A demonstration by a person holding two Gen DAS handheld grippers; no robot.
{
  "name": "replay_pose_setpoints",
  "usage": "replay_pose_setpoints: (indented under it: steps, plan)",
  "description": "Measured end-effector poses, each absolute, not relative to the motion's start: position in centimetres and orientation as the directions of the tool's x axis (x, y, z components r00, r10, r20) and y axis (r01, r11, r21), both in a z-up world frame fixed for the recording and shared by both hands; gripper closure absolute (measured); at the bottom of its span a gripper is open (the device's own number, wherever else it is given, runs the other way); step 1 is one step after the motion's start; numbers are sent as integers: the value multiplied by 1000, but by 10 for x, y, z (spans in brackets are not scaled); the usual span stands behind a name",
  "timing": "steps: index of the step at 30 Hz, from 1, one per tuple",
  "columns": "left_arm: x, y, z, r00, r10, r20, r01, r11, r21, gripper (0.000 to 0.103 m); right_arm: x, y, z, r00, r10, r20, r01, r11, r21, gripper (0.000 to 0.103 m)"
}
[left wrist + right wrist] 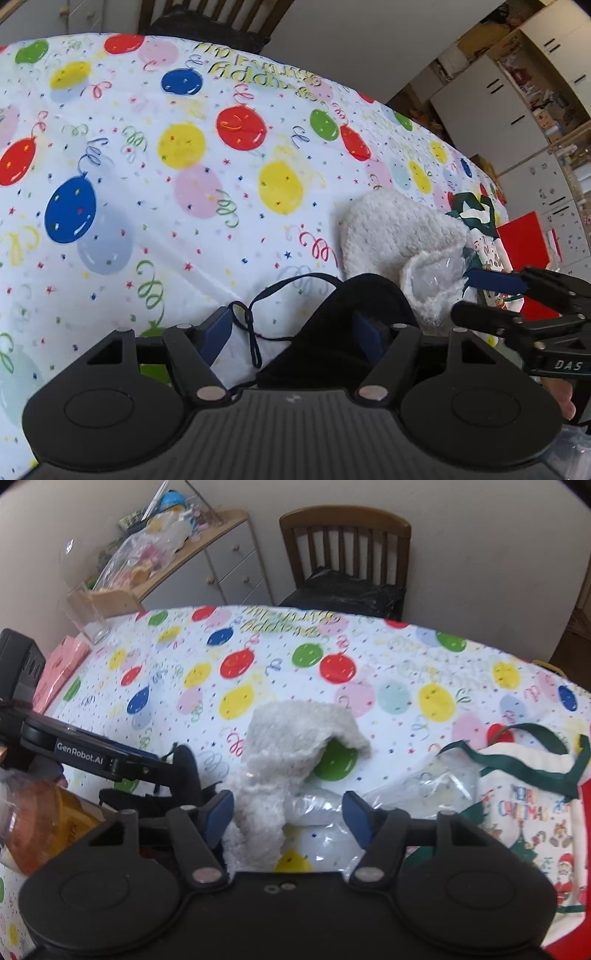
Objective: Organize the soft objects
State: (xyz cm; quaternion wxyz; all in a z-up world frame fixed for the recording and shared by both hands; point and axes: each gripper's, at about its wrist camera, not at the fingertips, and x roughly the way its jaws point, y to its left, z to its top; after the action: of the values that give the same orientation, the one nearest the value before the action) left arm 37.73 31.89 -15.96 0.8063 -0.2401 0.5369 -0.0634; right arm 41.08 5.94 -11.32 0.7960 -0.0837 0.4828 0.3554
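Soft black fabric face mask [332, 325] with thin ear loops lies on the balloon-print tablecloth [147, 184], at six o'clock in the left wrist view. Left gripper [293, 336] stands partly open astride it, pads not pressing. Fluffy white knitted cloth [291, 746] lies at centre of the right wrist view; right gripper [288, 816] straddles its lower end, partly open. Christmas-print tote bag [535, 805] sits at three o'clock.
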Motion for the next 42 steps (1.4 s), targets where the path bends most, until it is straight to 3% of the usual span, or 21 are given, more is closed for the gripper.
replay_pose_setpoints:
  steps: [2, 5, 11, 14, 20, 23, 29, 35, 37, 39, 42]
  plan:
    - [379, 317, -159, 426, -364, -829, -141, 878, -458, 35, 410, 62, -118, 270, 486, -831, -651, 728, 215, 45]
    - [381, 315, -160, 430, -358, -828, -141, 880, -454, 61, 409, 65, -124, 254, 486, -836, -653, 724, 223, 54]
    - [380, 315, -161, 447, -338, -828, -139, 888, -438, 93, 403, 70, -122, 242, 521, -819, -682, 691, 238, 86]
    - [378, 316, -159, 467, -316, -826, -145, 894, -425, 98, 398, 71, -117, 261, 526, -809, -696, 684, 220, 96]
    - [373, 319, -148, 515, -280, -810, -147, 902, -405, 102, 393, 62, -104, 323, 534, -782, -689, 699, 193, 99]
    - [370, 327, -140, 541, -269, -797, -157, 899, -409, 102, 391, 56, -92, 344, 549, -762, -683, 703, 199, 99]
    - [370, 328, -138, 516, -368, -774, -131, 859, -496, 101, 386, 51, -87, 348, 546, -762, -691, 699, 185, 99]
    - [378, 328, -133, 511, -346, -787, -162, 860, -484, 95, 380, 52, -94, 333, 535, -777, -699, 693, 177, 99]
    - [381, 328, -130, 510, -351, -785, -152, 861, -484, 79, 380, 52, -94, 334, 528, -781, -702, 692, 168, 99]
    - [386, 324, -130, 494, -352, -795, -144, 869, -474, 39, 381, 52, -96, 332, 524, -784, -701, 693, 167, 99]
    - [392, 316, -135, 471, -353, -808, -136, 876, -462, 35, 382, 53, -99, 329, 519, -789, -700, 695, 166, 99]
